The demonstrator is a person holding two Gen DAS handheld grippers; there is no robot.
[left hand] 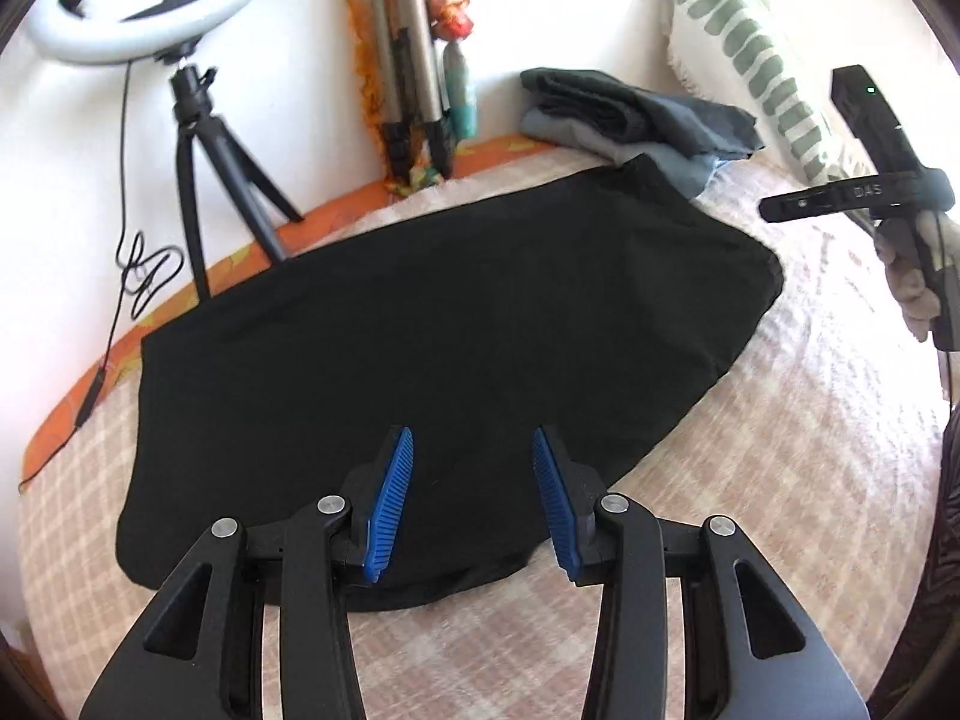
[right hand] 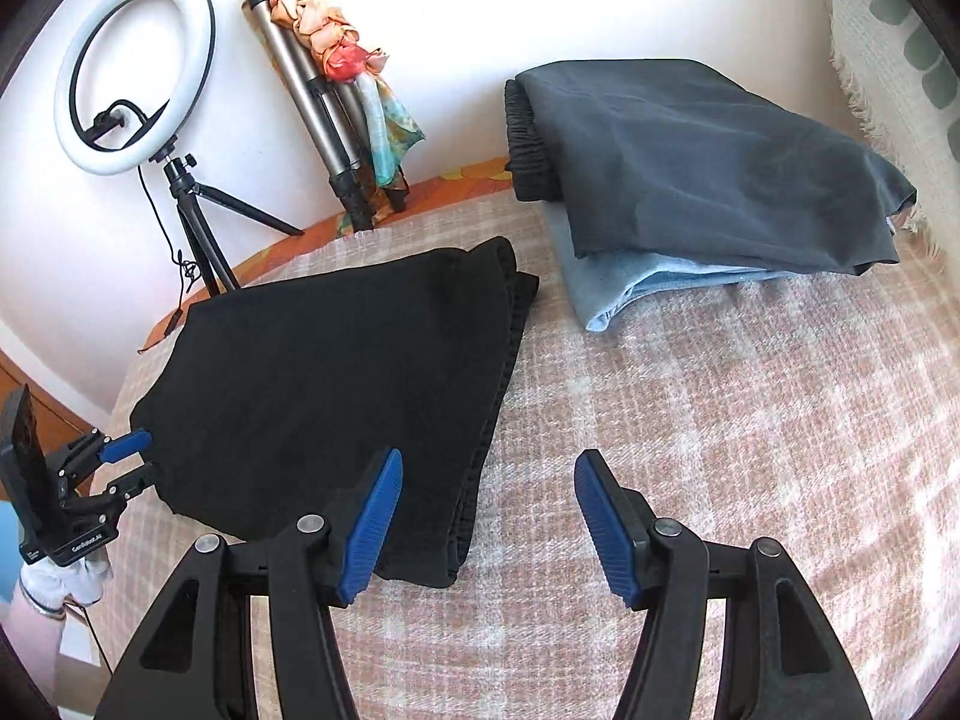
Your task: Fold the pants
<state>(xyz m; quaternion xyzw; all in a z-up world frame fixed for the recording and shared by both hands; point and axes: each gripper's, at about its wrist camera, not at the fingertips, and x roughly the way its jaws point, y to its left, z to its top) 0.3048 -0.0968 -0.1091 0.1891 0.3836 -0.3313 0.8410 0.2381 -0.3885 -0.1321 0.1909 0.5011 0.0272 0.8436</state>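
Pants (right hand: 336, 384), one black pair, are lying folded flat on the checked blanket (right hand: 690, 420) of a bed, toward its left side and near the wall. Two tools are showing. The left tool (left hand: 473, 498) is hovering over the near edge of the pants with its two blue pads (left hand: 390, 504) standing apart and nothing between them; in the right wrist view it is appearing at the pants' left edge (right hand: 129, 459), its tips right against the cloth, though contact cannot be confirmed. The right tool (right hand: 486, 519) is hanging above the blanket just beside the pants' right edge, jaws spread wide and gripping nothing; one pad (right hand: 372, 531) is overlapping the black cloth in the view, the other is sitting over bare blanket. In the left wrist view the right tool (left hand: 864, 192) is seen from the side at the far right, held by a gloved hand (left hand: 912, 282).

Two other folded garments are resting in one stack further back: a dark grey piece (right hand: 702, 168) lying on top of a light blue piece (right hand: 624, 294), well apart from the pants. One ring light (right hand: 135, 75) is standing on one small black tripod (right hand: 198, 222) by the wall. One larger folded tripod (right hand: 318, 114), wrapped with one colourful scarf (right hand: 336, 42), is leaning against the wall. One green-patterned pillow (left hand: 744, 54) is sitting at the right.
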